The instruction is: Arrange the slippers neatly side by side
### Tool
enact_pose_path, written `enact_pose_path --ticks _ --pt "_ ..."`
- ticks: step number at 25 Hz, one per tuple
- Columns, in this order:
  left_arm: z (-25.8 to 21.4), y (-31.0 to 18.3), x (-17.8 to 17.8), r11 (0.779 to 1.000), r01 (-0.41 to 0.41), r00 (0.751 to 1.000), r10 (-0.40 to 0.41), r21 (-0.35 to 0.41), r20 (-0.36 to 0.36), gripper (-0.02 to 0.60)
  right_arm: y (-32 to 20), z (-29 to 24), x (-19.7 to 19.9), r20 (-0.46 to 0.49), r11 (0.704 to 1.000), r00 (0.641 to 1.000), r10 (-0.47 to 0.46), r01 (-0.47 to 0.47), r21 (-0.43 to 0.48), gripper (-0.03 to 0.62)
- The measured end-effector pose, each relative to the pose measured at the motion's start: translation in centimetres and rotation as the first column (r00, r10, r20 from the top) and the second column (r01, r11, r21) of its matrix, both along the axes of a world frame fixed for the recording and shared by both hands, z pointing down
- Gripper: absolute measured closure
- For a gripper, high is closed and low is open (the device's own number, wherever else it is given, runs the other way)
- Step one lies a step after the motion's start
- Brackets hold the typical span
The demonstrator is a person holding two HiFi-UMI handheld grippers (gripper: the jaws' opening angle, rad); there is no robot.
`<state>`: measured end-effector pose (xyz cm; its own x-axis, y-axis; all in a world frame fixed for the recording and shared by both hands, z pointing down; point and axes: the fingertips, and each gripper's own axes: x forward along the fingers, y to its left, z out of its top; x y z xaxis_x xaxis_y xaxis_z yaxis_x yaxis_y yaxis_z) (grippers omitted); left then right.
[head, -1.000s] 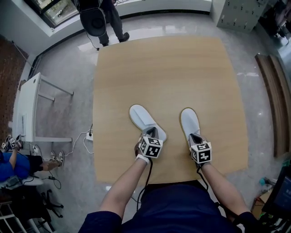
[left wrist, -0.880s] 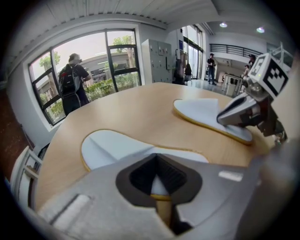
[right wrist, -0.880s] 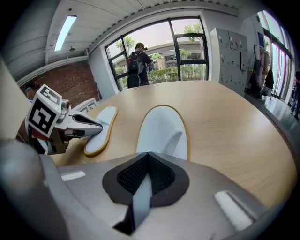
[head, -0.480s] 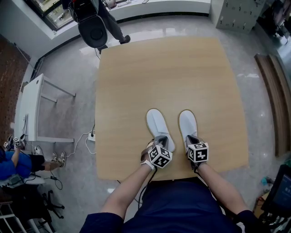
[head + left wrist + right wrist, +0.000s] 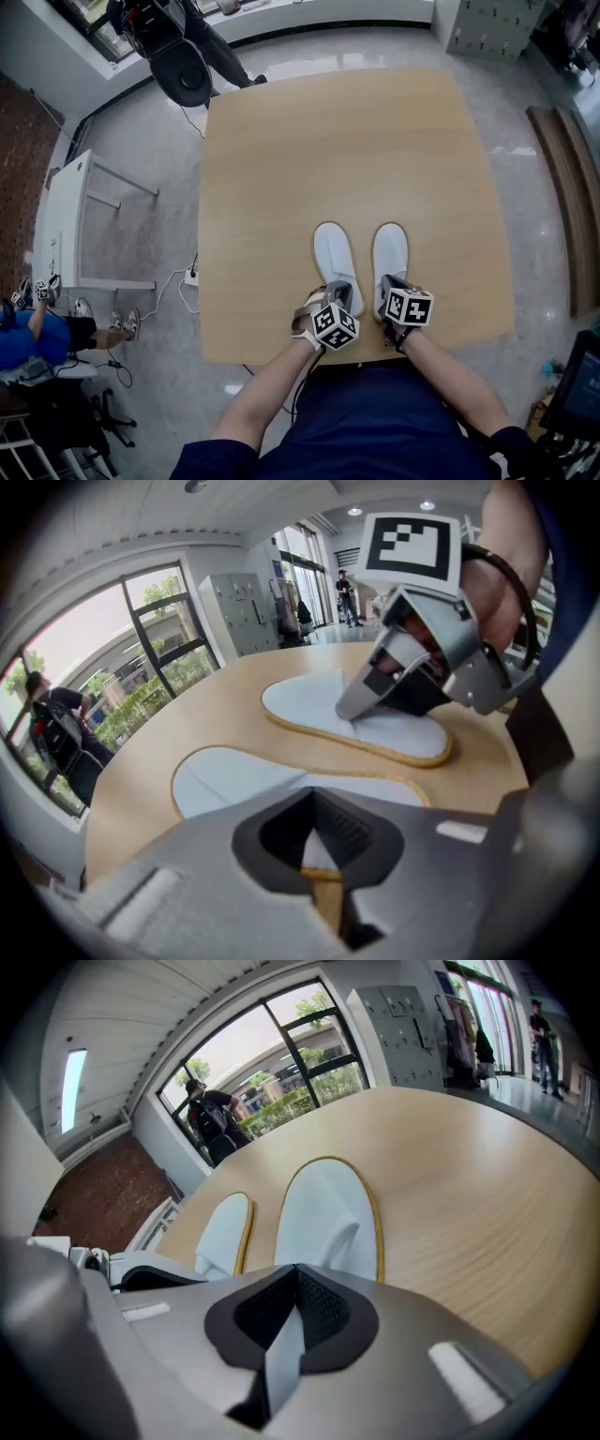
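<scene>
Two white slippers with tan edging lie side by side near the front edge of the wooden table (image 5: 347, 141), toes pointing away from me. My left gripper (image 5: 337, 298) is shut on the heel of the left slipper (image 5: 332, 255) (image 5: 234, 775). My right gripper (image 5: 389, 292) is shut on the heel of the right slipper (image 5: 390, 251) (image 5: 328, 1213). In the left gripper view the right slipper (image 5: 337, 710) lies beyond, with the right gripper (image 5: 361, 703) clamped on it. In the right gripper view the left slipper (image 5: 225, 1232) lies just to the left.
A person (image 5: 178, 42) stands on the grey floor beyond the table's far left corner. A white side table (image 5: 66, 225) and a seated person (image 5: 28, 328) are at the left. Cabinets (image 5: 487, 28) stand at the far right. Wooden boards (image 5: 572, 197) lie right.
The left slipper has slid right and straightened until it lies parallel and close to the right one. Both grippers have drawn the slippers a little toward the table's front edge.
</scene>
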<state>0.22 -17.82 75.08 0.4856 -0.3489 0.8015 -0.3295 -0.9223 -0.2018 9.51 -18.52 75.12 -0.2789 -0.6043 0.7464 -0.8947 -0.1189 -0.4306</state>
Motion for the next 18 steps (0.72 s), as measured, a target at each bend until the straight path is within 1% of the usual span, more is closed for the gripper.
enact_pose_path --ticks 3,6,8,13,18 --pt "0.1 0.9 0.5 0.998 -0.066 0.998 0.065 0.016 0.021 0.578 0.2 0.2 -0.3 0.046 0.999 0.998 0.032 -0.031 -0.009 0.583" --pt "0.4 1.8 0.7 0.99 -0.133 0.991 0.131 0.051 0.04 0.58 0.4 0.4 -0.9 0.065 1.0 0.998 0.021 -0.02 -0.012 0.583" --pt "0.4 2.3 0.6 0.984 -0.164 0.986 0.161 0.063 0.053 0.58 0.5 0.4 -1.3 0.072 1.0 0.997 0.012 -0.012 -0.013 0.583" --pt "0.2 3.4 0.4 0.985 -0.162 0.986 0.16 0.058 0.049 0.58 1.1 0.6 -2.0 0.08 1.0 0.997 0.004 -0.002 -0.027 0.583" --pt "-0.3 3.9 -0.3 0.987 -0.146 0.989 0.144 0.066 0.038 0.58 1.2 -0.4 -3.0 0.072 1.0 0.997 -0.028 0.029 -0.013 0.583"
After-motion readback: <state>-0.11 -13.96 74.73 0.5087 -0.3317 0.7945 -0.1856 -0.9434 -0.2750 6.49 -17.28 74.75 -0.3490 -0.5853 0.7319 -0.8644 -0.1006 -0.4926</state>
